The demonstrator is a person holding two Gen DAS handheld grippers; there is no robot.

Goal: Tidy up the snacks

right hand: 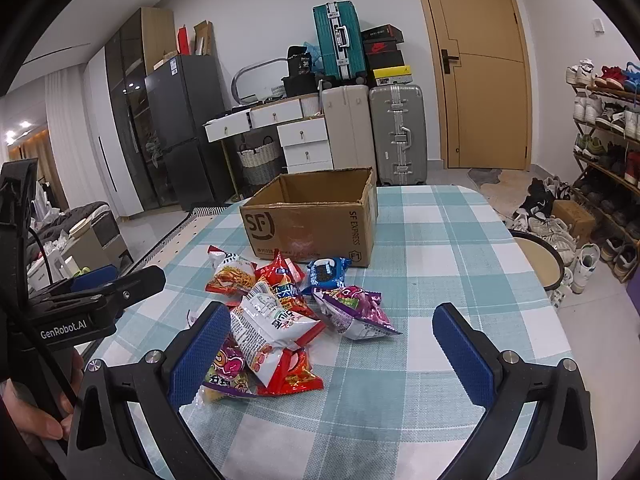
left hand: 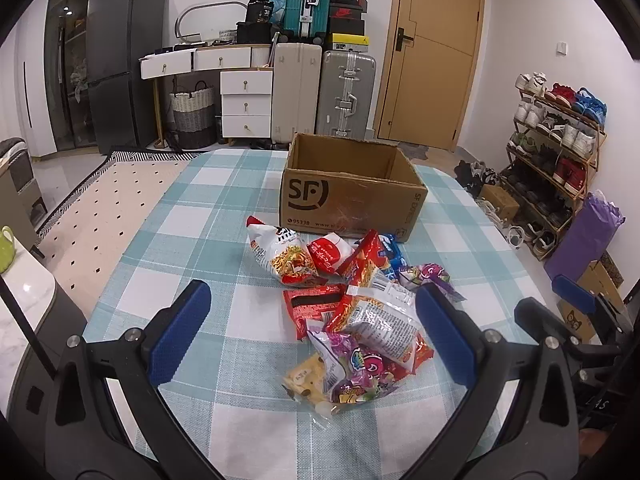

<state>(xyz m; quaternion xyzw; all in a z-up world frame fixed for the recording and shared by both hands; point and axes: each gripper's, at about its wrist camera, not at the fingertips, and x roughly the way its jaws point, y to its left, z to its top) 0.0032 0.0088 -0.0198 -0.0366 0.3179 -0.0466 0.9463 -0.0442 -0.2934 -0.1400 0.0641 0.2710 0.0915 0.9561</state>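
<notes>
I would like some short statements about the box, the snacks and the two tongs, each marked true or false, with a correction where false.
1. The cardboard box is open at the top. True.
2. Snack bags already lie inside the box. False: the inside that shows is bare, and the snack bags lie in a pile on the checked tablecloth in front of it.
3. Both the left tongs and the right tongs are open and hold nothing. True.
4. The blue cookie pack lies at the pile's edge nearest the box. True.
5. The box lies tipped on its side. False: it stands upright on the table.
</notes>
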